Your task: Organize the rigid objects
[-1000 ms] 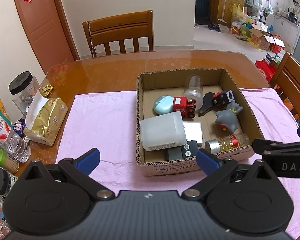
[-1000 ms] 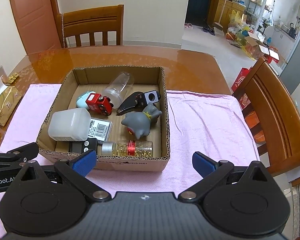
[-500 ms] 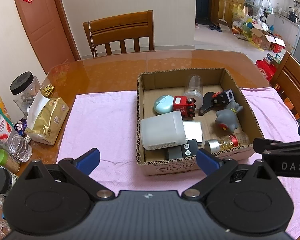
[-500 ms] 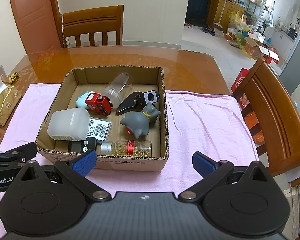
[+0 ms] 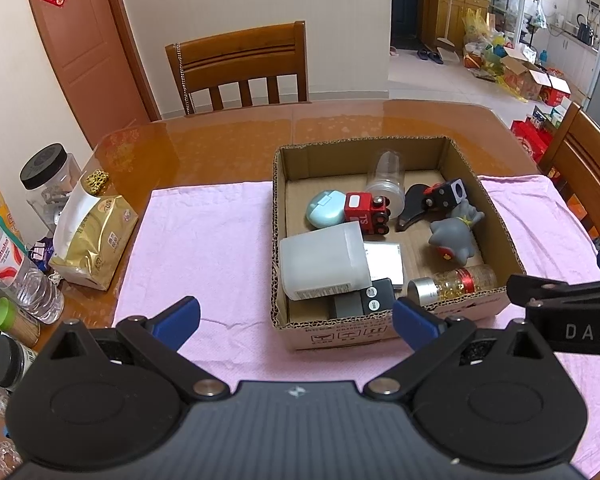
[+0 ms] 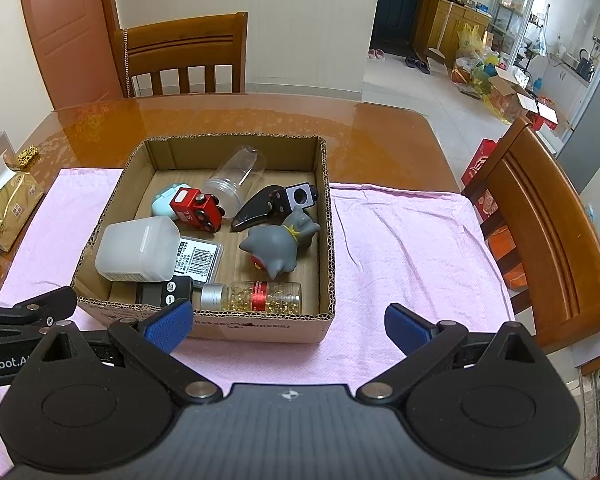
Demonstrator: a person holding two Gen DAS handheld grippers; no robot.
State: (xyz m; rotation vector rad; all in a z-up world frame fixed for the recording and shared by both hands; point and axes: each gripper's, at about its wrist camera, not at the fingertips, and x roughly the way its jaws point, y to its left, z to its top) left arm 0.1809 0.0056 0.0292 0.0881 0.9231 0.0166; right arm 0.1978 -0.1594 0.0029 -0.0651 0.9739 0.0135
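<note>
A cardboard box [image 5: 296, 330] [image 6: 326, 184] sits on a pink cloth [image 5: 204, 240] [image 6: 404, 248]. Inside lie a white plastic jar [image 5: 324, 262] [image 6: 138, 248], a red toy truck [image 5: 366, 210] [image 6: 196, 210], a grey toy animal [image 5: 454, 234] [image 6: 278, 246], a small bottle of gold beads [image 5: 452, 282] [image 6: 256, 296], a clear cup [image 5: 386, 180] [image 6: 236, 178], a teal case [image 5: 324, 208], a black-red tool [image 5: 428, 200] [image 6: 272, 204] and a black device [image 5: 362, 302]. My left gripper [image 5: 296, 318] and right gripper [image 6: 288, 326] are open and empty, just before the box's near wall.
The brown table [image 5: 220, 140] carries a gold bag [image 5: 92, 240], jars and bottles [image 5: 16, 272] at the left edge. Wooden chairs stand at the far side [image 5: 240, 68] and right [image 6: 540, 216].
Both views have shifted very slightly; the box and its contents lie as before. Both grippers stay open.
</note>
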